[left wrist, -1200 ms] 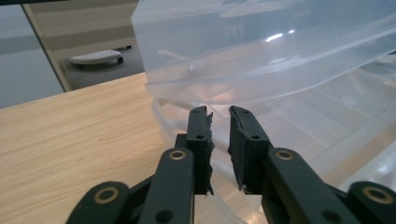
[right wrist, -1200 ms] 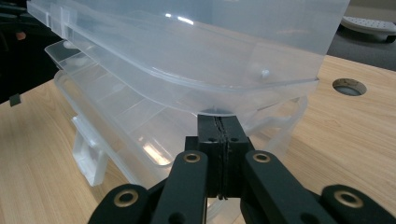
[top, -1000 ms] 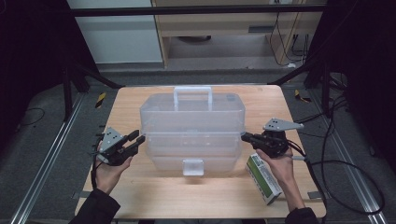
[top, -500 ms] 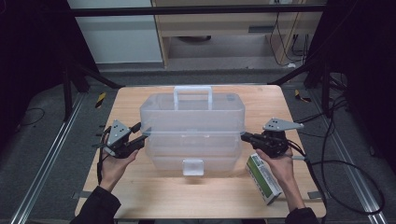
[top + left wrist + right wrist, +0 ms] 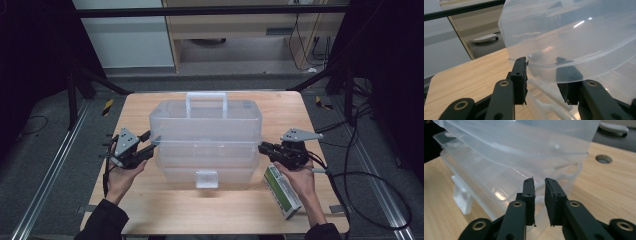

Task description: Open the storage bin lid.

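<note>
A clear plastic tiered box (image 5: 205,131) with a handle (image 5: 206,98) stands in the middle of the wooden table (image 5: 150,212). My left gripper (image 5: 150,141) reaches its left side. In the left gripper view the jaws (image 5: 541,61) straddle the rounded corner of an upper tray (image 5: 574,37); they have just been closing, and a gap remains beside the plastic. My right gripper (image 5: 262,147) is at the box's right side. Its jaws (image 5: 539,181) have just been opening and stand a narrow gap apart, with nothing gripped, in front of the stacked tray rims (image 5: 506,170).
A green and white carton (image 5: 282,192) lies on the table under the right hand. The box's white front latch (image 5: 206,179) faces the person. A cable hole (image 5: 604,158) sits in the tabletop behind the box. Dark floor and rails surround the table.
The left gripper has risen and moved in to the box's left corner. The right hand has stayed where it was.
</note>
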The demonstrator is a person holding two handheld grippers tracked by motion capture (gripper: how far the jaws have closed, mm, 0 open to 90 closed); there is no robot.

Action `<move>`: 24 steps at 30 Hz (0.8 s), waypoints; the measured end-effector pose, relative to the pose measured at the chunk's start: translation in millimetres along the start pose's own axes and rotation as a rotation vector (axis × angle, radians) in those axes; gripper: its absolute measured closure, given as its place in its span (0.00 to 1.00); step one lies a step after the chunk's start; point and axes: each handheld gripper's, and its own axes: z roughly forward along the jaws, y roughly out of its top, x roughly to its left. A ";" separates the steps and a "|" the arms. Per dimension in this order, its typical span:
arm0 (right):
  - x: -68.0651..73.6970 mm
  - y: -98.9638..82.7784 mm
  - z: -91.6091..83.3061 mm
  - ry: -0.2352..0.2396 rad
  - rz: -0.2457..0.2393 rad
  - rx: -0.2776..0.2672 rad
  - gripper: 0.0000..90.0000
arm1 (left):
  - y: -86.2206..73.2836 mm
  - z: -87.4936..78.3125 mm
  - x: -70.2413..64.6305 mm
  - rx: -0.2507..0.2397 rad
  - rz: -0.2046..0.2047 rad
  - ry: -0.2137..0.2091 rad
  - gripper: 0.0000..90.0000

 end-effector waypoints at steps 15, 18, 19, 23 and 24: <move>-0.8 -16.2 19.5 -0.057 0.018 0.149 0.73 | 3.2 0.2 1.1 0.010 -0.008 0.000 0.68; -0.3 -16.5 20.4 -0.050 0.025 0.156 0.73 | 3.1 0.2 0.6 0.010 -0.012 0.002 0.68; -0.1 -16.6 20.8 -0.047 0.029 0.160 0.73 | 3.1 0.2 0.5 0.011 -0.012 0.002 0.68; 0.3 -16.4 21.9 -0.047 0.037 0.165 0.75 | 3.8 0.4 0.2 0.009 -0.023 0.006 0.68; 0.4 -16.4 22.2 -0.046 0.045 0.167 0.75 | 4.2 0.4 0.4 0.010 -0.021 0.006 0.68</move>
